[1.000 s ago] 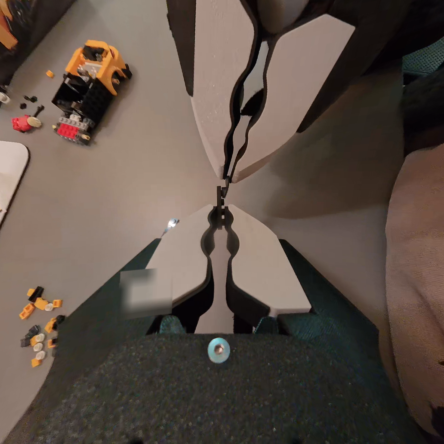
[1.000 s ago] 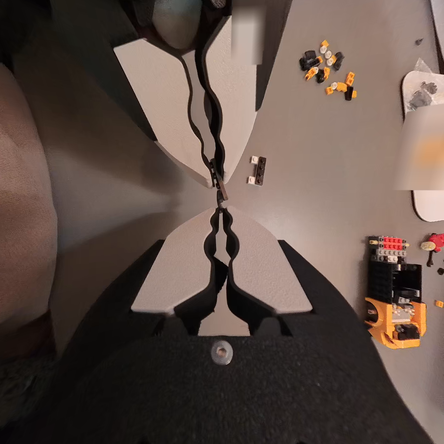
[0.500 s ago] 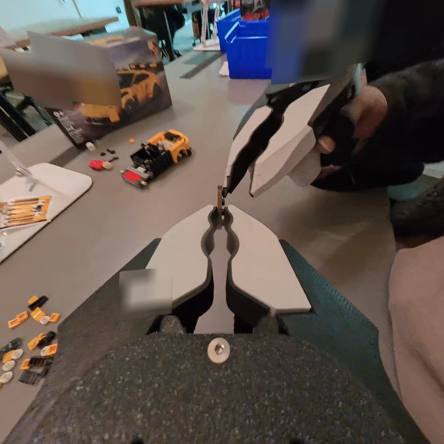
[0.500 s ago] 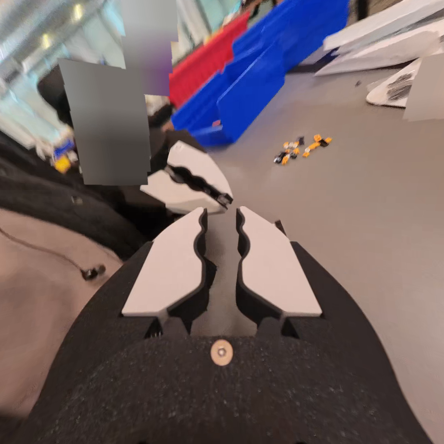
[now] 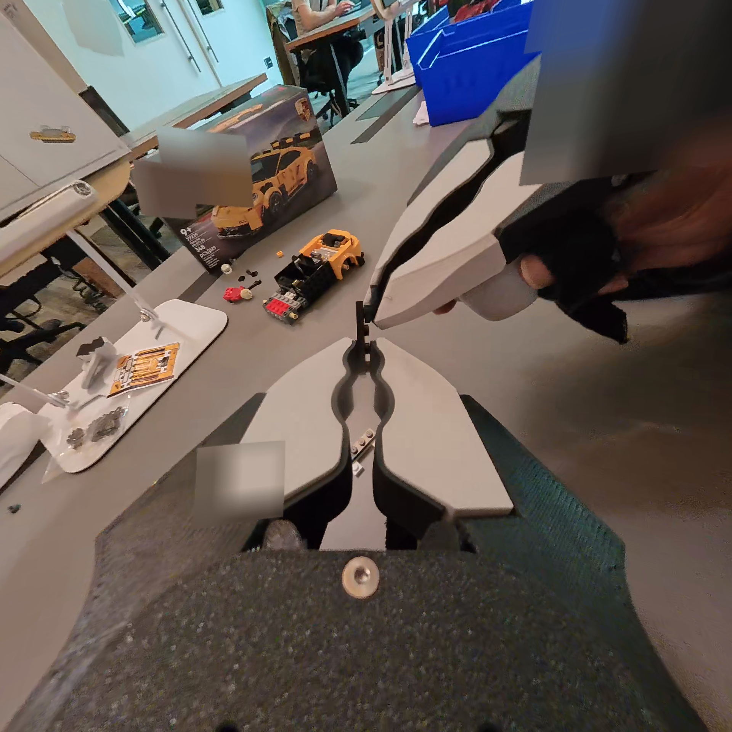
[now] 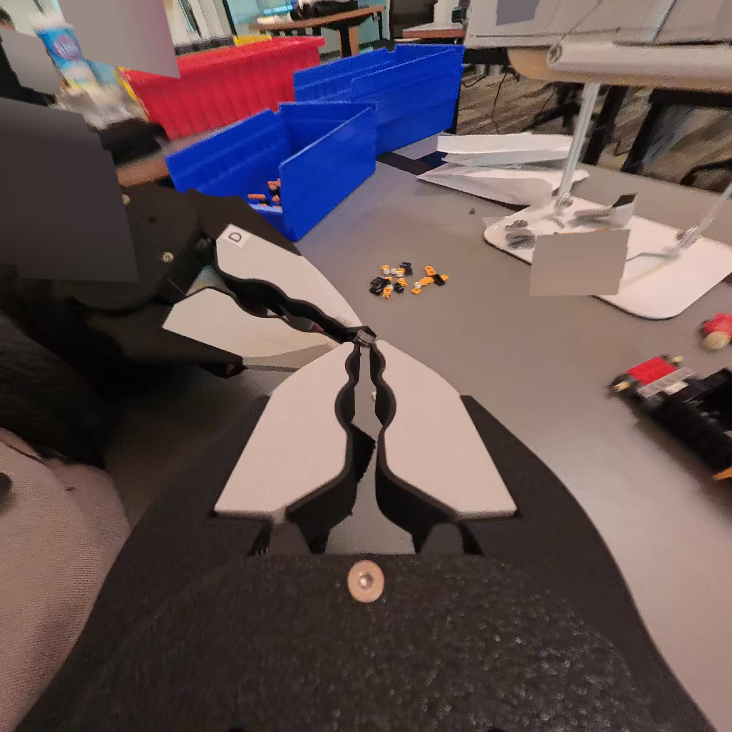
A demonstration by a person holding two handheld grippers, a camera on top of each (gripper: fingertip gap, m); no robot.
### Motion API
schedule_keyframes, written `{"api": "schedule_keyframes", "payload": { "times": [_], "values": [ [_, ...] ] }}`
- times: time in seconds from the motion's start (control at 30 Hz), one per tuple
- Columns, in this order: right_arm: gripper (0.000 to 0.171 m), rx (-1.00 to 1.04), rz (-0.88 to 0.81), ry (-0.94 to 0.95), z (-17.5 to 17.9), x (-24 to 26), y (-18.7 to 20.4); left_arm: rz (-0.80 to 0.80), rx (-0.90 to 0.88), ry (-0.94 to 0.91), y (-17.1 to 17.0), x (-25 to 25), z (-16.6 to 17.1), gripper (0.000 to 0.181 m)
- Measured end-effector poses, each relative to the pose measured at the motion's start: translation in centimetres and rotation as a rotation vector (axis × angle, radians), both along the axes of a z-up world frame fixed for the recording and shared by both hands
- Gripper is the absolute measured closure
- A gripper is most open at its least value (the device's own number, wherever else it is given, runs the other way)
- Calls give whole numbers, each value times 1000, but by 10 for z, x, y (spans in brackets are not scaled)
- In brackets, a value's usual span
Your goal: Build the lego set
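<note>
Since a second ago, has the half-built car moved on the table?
Cannot tell. The half-built car lies beside the red piece with its red end nearest it, as before; only the camera's angle clearly changed.

The tabletop is plain grey. At eleven o'clock in the left wrist view, the half-built car is orange over black, with a red and grey end. The box behind it is dark with a yellow car pictured. Loose pieces are orange, black and white. Bins are blue; one bin is red. Each claw has pale grey fingers edged black.
</note>
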State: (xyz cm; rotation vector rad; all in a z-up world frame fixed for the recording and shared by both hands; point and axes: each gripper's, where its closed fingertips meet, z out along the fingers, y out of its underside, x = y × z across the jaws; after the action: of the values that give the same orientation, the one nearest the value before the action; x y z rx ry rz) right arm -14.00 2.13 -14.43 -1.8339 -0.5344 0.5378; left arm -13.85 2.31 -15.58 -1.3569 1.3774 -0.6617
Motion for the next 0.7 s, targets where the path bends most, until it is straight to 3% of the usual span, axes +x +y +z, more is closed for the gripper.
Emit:
{"api": "schedule_keyframes", "payload": {
  "times": [0.23,0.47,0.7],
  "values": [
    [167,76,-21,-186,-5,1,1,30,65,55,3,-1,-6,176],
    [159,-20,4,59,-1,-2,0,60,92,72,6,-2,-10,177],
    [163,5,-47,-32,-6,-1,4,98,75,105,9,-1,-17,176]
  ]
}}
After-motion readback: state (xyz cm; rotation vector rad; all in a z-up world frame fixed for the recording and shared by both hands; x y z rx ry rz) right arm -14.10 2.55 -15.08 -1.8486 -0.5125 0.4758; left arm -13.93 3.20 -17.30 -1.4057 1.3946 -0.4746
